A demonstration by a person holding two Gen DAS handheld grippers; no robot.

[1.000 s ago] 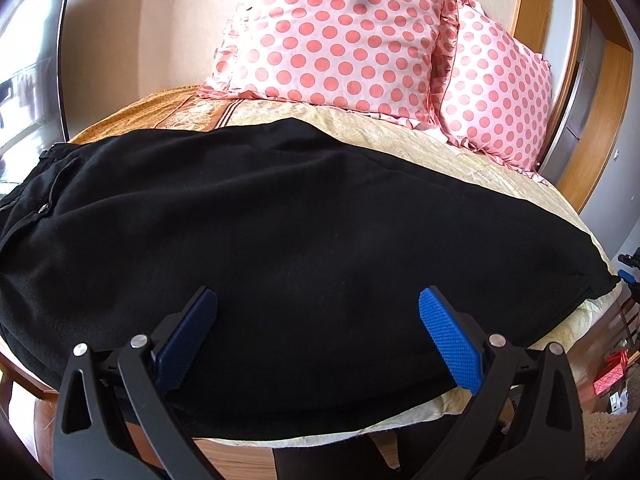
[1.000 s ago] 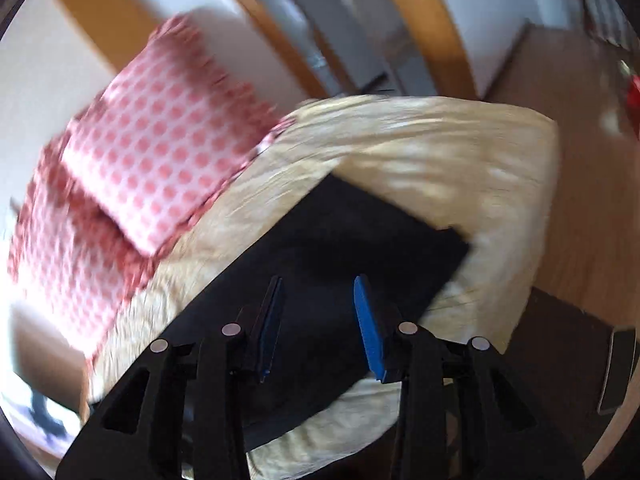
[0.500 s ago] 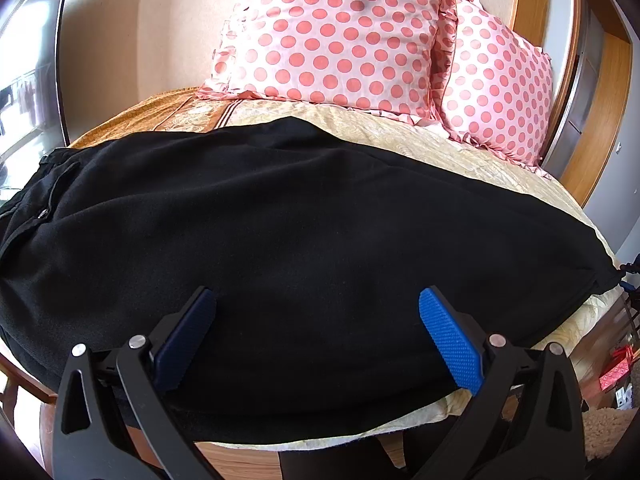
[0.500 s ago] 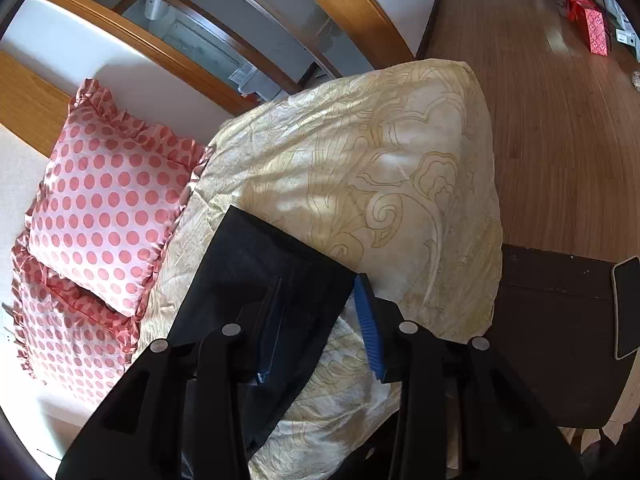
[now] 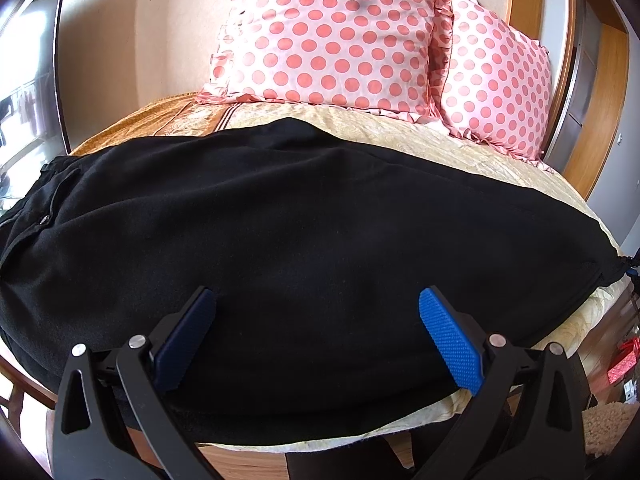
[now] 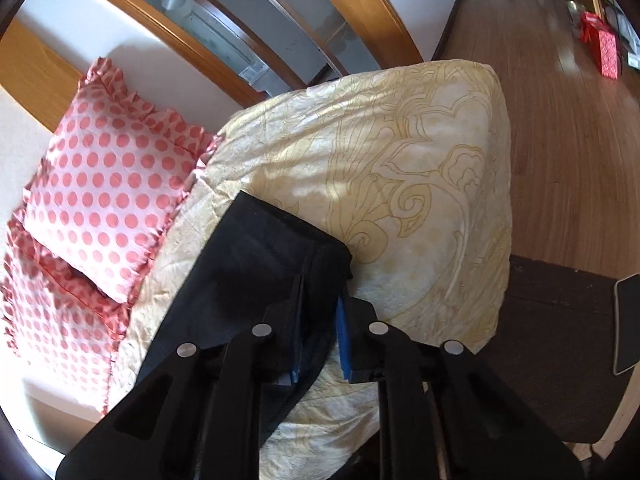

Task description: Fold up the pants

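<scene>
Left wrist view: left gripper [image 5: 318, 336] has its fingers [image 5: 450, 344] spread wide, holding nothing, hovering over the near edge of the pants [image 5: 300, 248]. Pants are black, laid flat across the bed [image 5: 460, 152], spanning well past both fingers left and right; waistband end with a button sits far left of the left finger, hem end far right of the right finger. Near edge of the pants runs below the fingertips, with a strip of yellow bedspread showing under it. Two polka-dot pillows [image 5: 332, 36] stand beyond the pants, ahead of the fingers, leaning on the headboard. Right wrist view: right gripper [image 6: 320, 320] fingers [image 6: 343, 340] are narrow, closed on the pants [image 6: 256, 264] at the hem corner; black fabric sits between the two blue pads and bunches just ahead of the tips. Rest of the leg runs back and left of the fingers. Bed [image 6: 400, 168] corner with the yellow patterned spread lies ahead and right of the fingers. Pillows [image 6: 108, 192] are far left. Wood floor [image 6: 560, 120] is to the right, with a dark mat [image 6: 552, 340] beside the bed, right of the fingers.
</scene>
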